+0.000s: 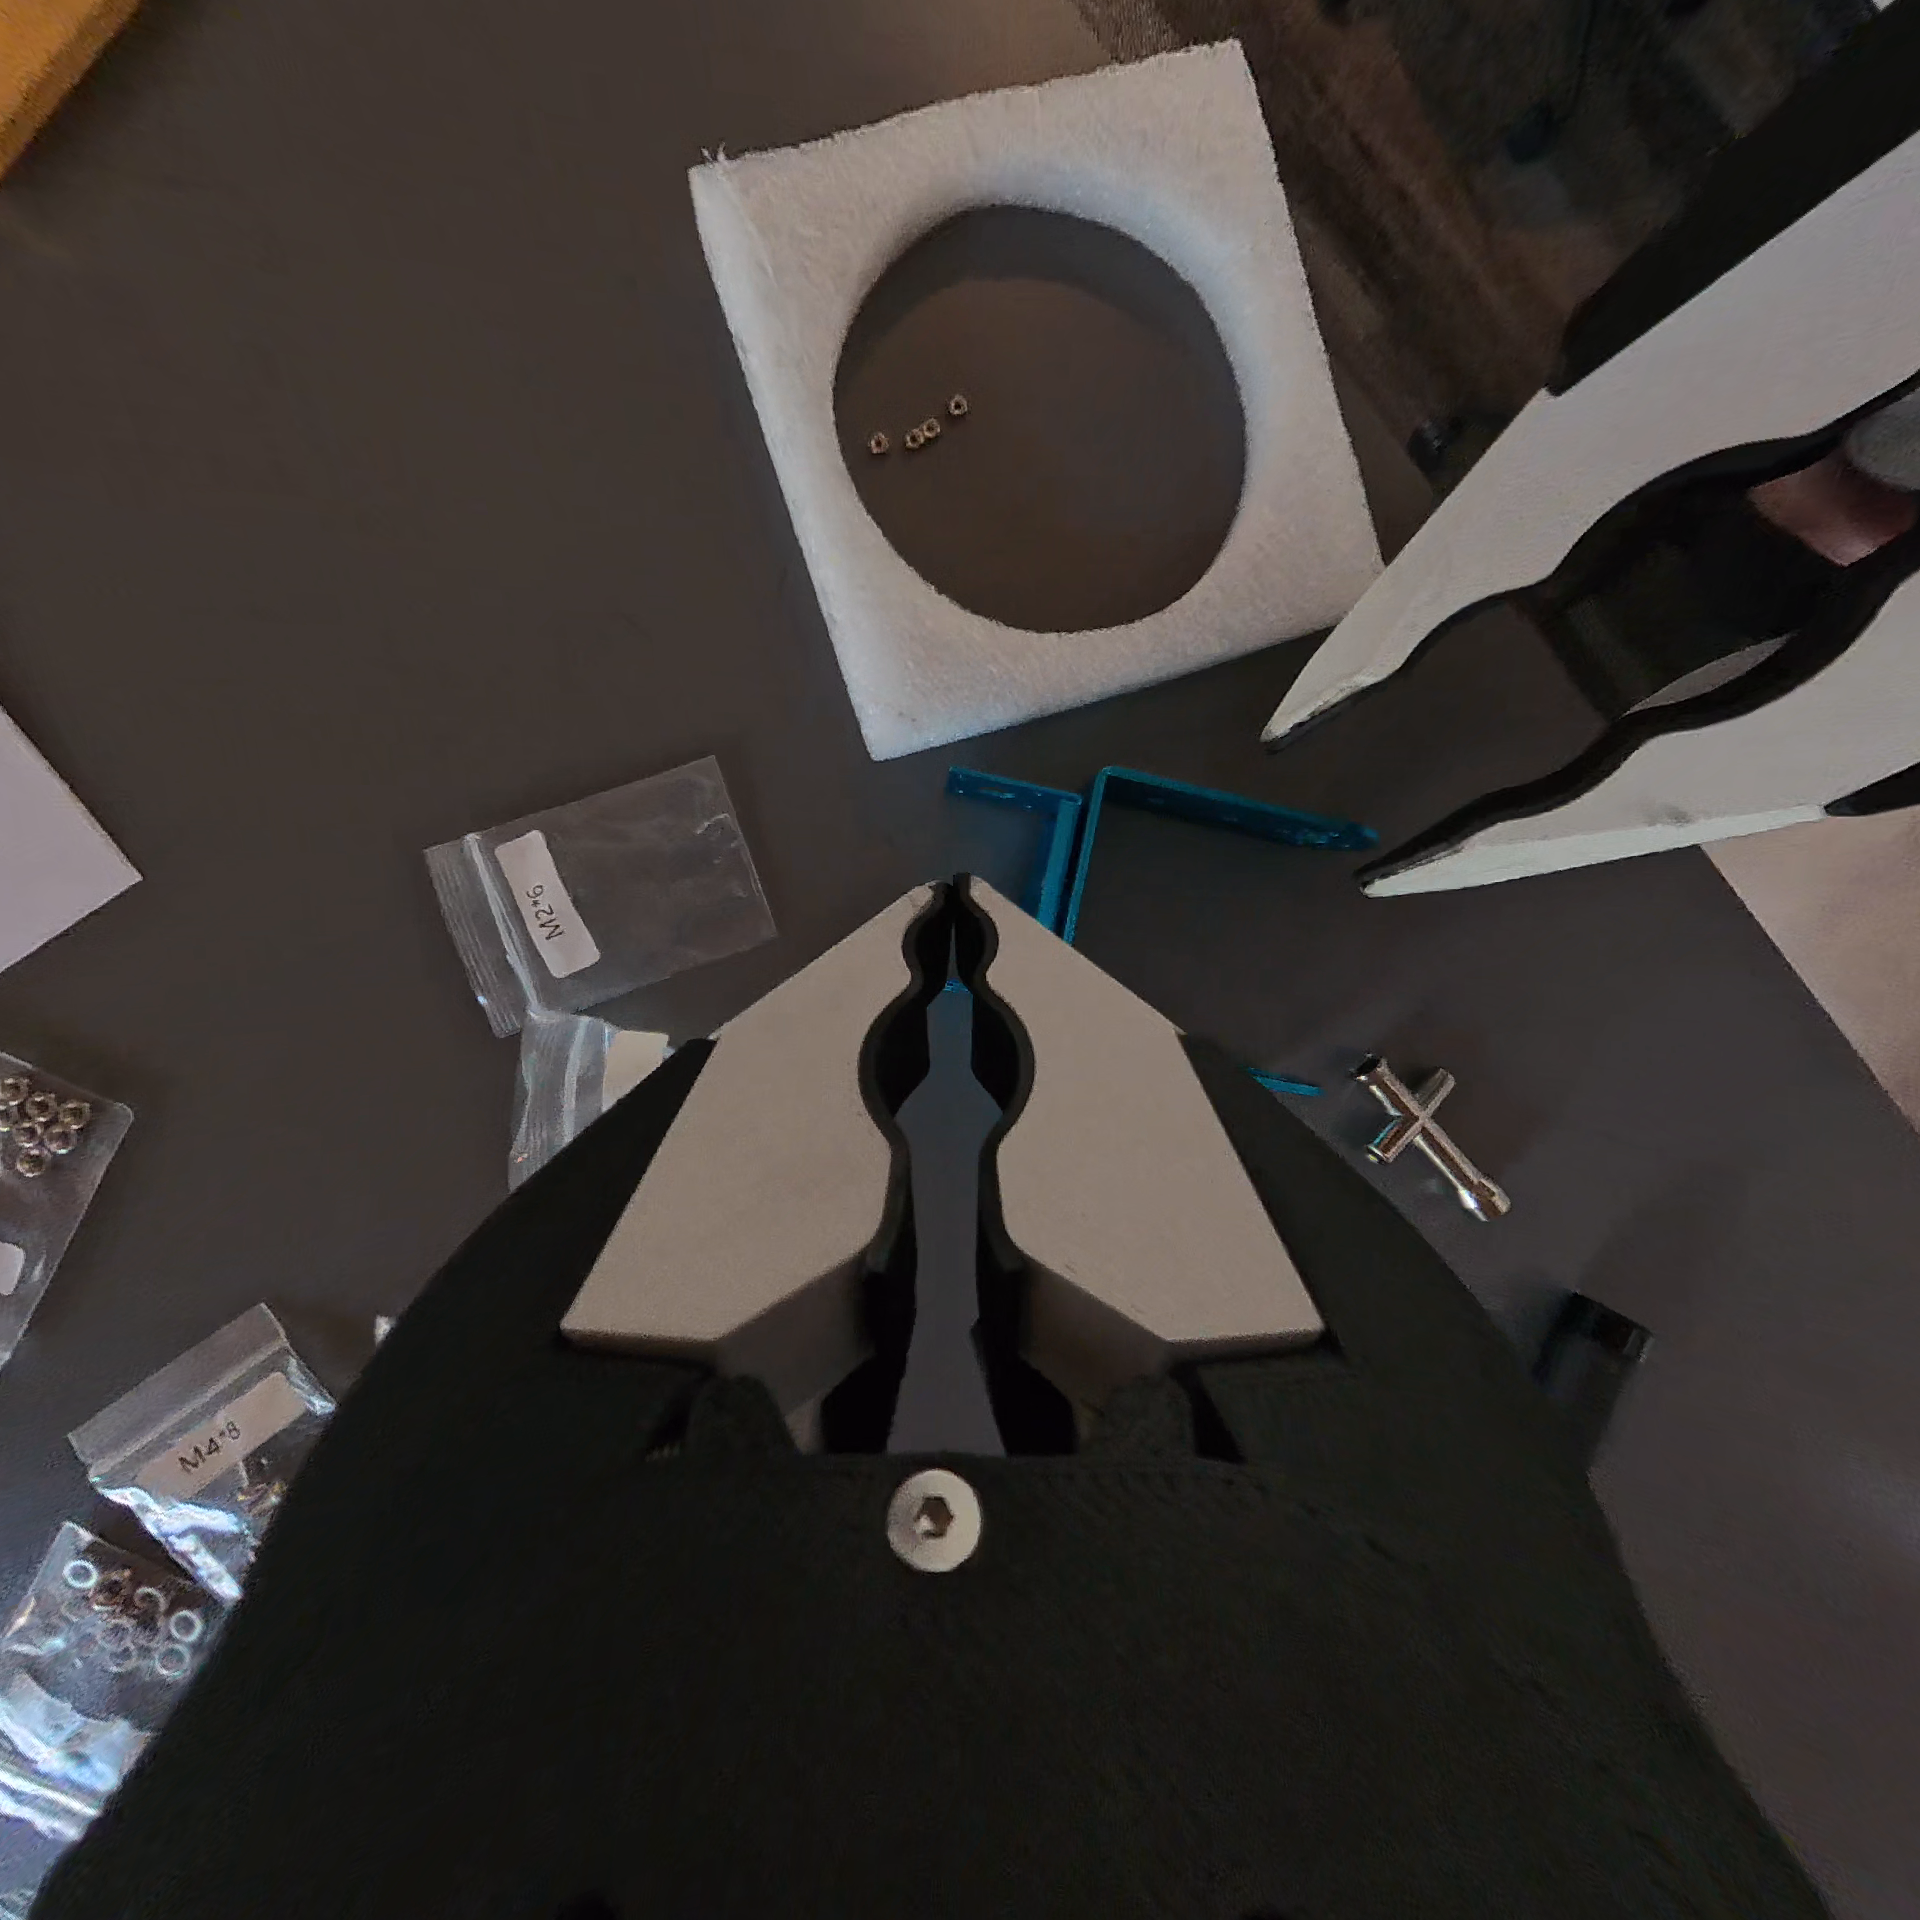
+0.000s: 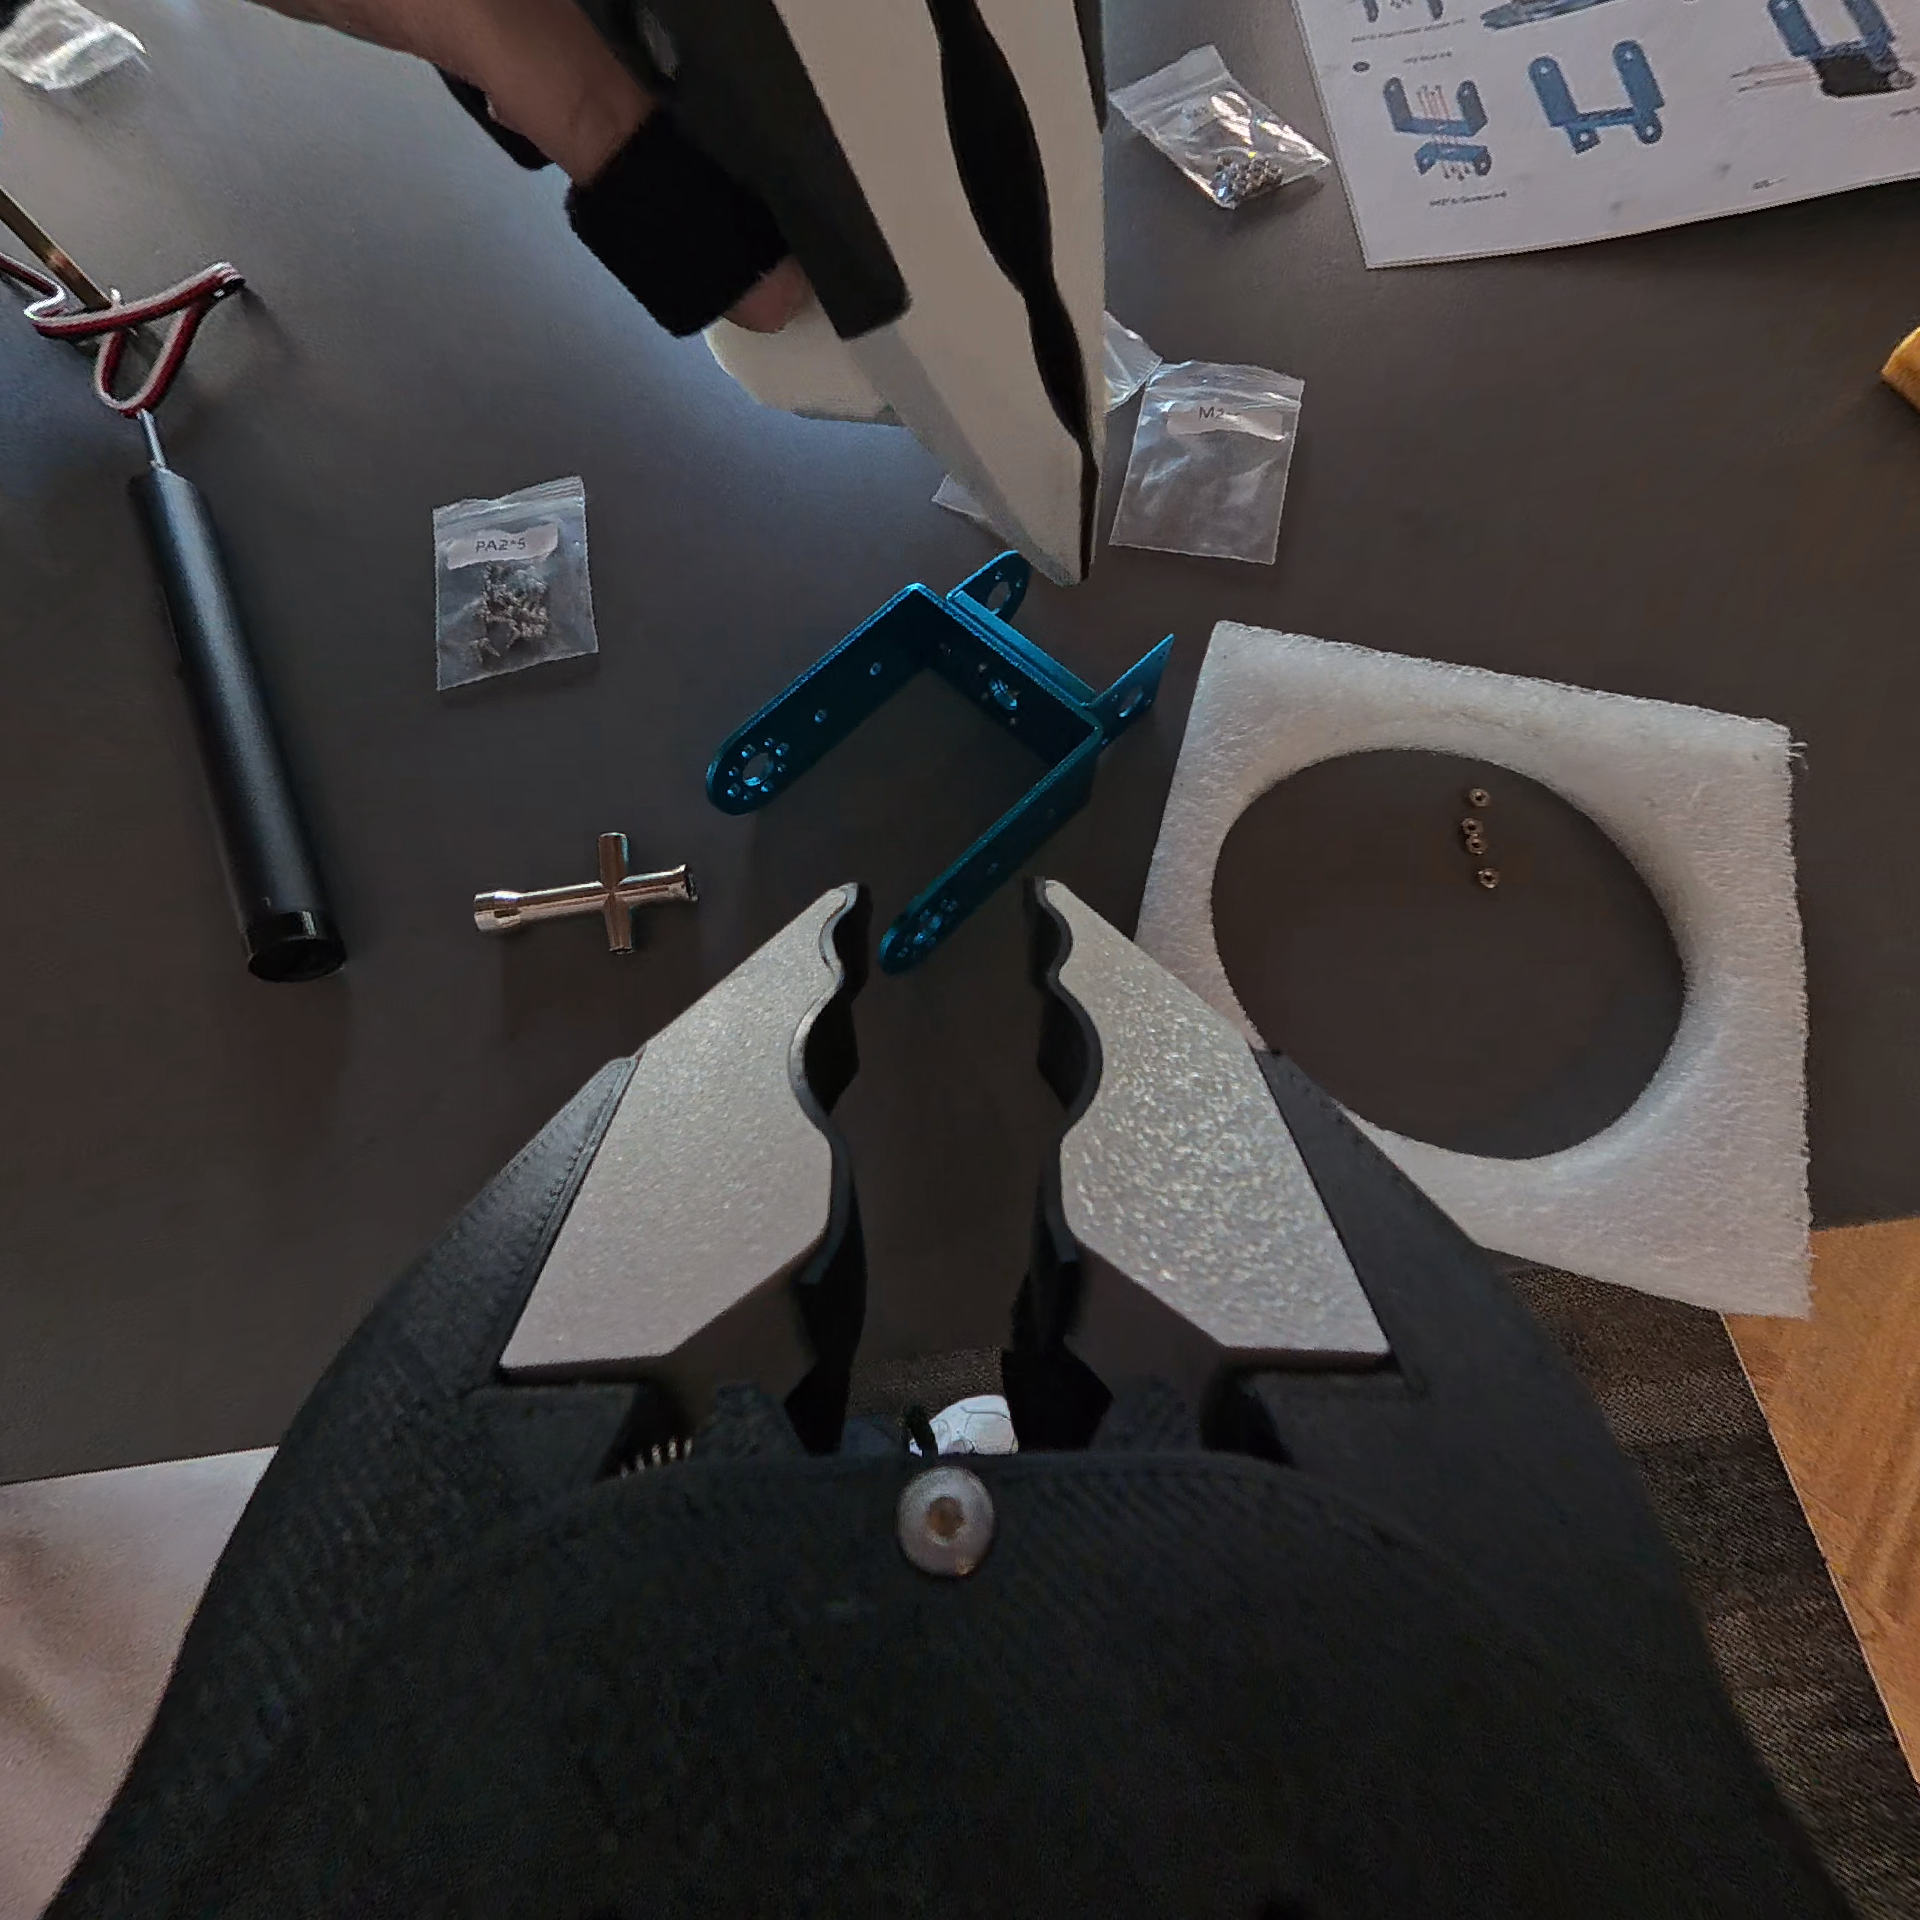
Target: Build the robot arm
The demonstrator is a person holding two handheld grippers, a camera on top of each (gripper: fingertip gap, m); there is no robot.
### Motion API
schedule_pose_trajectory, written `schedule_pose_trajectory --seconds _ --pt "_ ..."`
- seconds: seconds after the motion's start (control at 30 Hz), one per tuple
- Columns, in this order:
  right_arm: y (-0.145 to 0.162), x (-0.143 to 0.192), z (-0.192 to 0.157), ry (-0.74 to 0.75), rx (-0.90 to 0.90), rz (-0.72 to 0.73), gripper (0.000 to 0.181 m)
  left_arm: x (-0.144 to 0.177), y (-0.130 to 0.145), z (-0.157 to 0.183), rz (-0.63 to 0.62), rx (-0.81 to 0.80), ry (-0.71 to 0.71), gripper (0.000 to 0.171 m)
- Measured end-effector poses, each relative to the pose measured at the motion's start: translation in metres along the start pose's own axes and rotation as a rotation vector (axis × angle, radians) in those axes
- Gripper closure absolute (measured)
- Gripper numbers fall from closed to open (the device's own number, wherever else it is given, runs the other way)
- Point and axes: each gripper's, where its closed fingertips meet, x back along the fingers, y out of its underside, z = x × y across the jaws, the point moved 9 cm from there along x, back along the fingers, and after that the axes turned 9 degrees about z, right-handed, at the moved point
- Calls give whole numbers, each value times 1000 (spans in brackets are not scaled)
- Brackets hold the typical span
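Observation:
Two blue metal brackets (image 2: 904, 727) lie back to back on the dark table; they also show in the left wrist view (image 1: 1226, 805). My left gripper (image 1: 956, 883) is shut and seems empty, its tips just over the brackets' joined backs; from the right wrist view (image 2: 1081, 566) it hovers beside the small bracket's tab. My right gripper (image 2: 948, 894) is open, and the end of the large bracket's near arm lies between its tips. In the left wrist view it (image 1: 1320, 810) comes in from the right.
A white foam square (image 2: 1745, 1039) with a round hole holds three small nuts (image 2: 1473, 831). A silver cross wrench (image 2: 613, 899), a black cylinder (image 2: 234, 717), a striped wire (image 2: 125, 322), several bags of screws (image 2: 514, 582) and a printed sheet (image 2: 1610, 135) lie around. Left tips to right tips: about 7 cm.

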Motion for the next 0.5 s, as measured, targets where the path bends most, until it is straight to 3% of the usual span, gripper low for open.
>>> schedule_pose_trajectory --seconds 0.5 --pt "0 1 0 -19 48 -25 157 -10 -1 -2 -68 -61 37 171"
